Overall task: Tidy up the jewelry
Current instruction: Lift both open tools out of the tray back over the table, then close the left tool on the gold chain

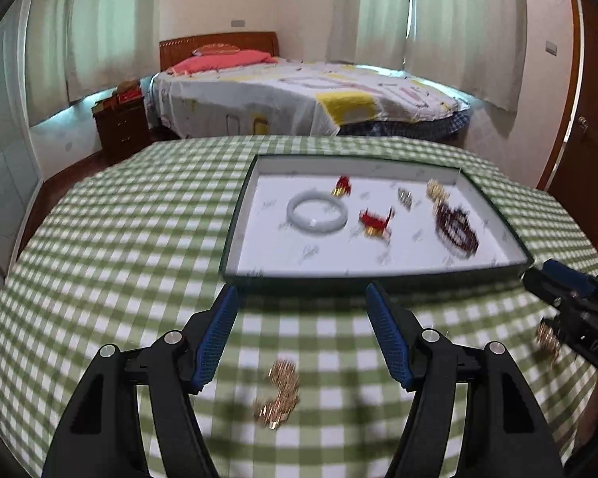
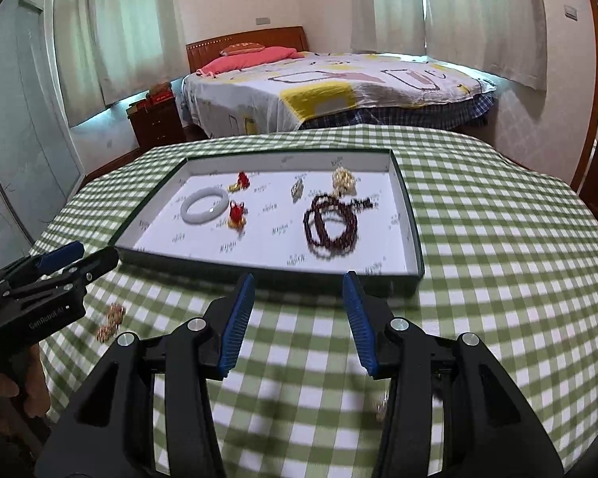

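honestly both the left gripper (image 1: 301, 332) and right gripper (image 2: 299, 320) hang parted and empty, so whoever's holding should scoop the gold chain (image 1: 279, 394) on the near cloth gently into the tray (image 1: 378, 269).

Surface (image 2: 498, 239): covered by green-and-white checked cloth, extends ahead of and beneath the fingers.

Beyond the fingers, past the far edge of the surface: bed (image 2: 339, 91) with patterned white, yellow and grey spread; pink pillow (image 2: 243, 59) at wooden headboard (image 2: 251, 38).

Ahead-left of the fingers: dark wooden nightstand (image 1: 121, 129) just beside the bed.

Far wall: pale curtains (image 2: 478, 12) over windows.

Right of the fingers: wooden door (image 1: 594, 127), frame brown.
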The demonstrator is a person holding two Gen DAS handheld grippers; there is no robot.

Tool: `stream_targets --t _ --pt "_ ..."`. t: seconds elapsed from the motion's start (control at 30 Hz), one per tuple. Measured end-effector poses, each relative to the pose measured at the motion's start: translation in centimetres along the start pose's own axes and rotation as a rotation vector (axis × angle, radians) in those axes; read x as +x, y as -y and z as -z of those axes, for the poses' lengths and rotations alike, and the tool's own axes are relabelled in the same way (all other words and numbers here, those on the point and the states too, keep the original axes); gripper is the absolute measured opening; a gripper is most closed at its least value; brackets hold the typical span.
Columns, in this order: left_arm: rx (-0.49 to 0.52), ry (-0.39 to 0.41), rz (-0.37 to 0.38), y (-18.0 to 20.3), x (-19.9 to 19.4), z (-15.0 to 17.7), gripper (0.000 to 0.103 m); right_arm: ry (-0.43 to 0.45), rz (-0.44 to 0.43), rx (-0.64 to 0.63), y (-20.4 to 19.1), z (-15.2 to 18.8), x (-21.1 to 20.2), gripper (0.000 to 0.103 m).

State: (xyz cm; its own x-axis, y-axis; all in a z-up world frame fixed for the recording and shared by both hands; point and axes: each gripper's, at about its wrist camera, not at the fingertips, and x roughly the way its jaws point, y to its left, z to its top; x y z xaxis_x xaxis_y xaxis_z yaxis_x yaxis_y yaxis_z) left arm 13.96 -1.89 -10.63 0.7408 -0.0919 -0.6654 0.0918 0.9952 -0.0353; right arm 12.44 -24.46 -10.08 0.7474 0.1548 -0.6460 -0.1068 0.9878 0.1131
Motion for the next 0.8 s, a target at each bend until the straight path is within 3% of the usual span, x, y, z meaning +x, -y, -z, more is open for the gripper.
stream_targets --t 0.47,0.8 --pt "-0.030 -0.094 -0.030 -1.9 0.9 4.0 0.064 -0.066 -0.016 0.014 0.0 3.5 0.4 0.045" --pt "-0.030 -0.138 -0.002 -2.2 1.4 4.6 0.050 -0.076 -0.019 0.018 0.1 3.8 0.7 0.045"
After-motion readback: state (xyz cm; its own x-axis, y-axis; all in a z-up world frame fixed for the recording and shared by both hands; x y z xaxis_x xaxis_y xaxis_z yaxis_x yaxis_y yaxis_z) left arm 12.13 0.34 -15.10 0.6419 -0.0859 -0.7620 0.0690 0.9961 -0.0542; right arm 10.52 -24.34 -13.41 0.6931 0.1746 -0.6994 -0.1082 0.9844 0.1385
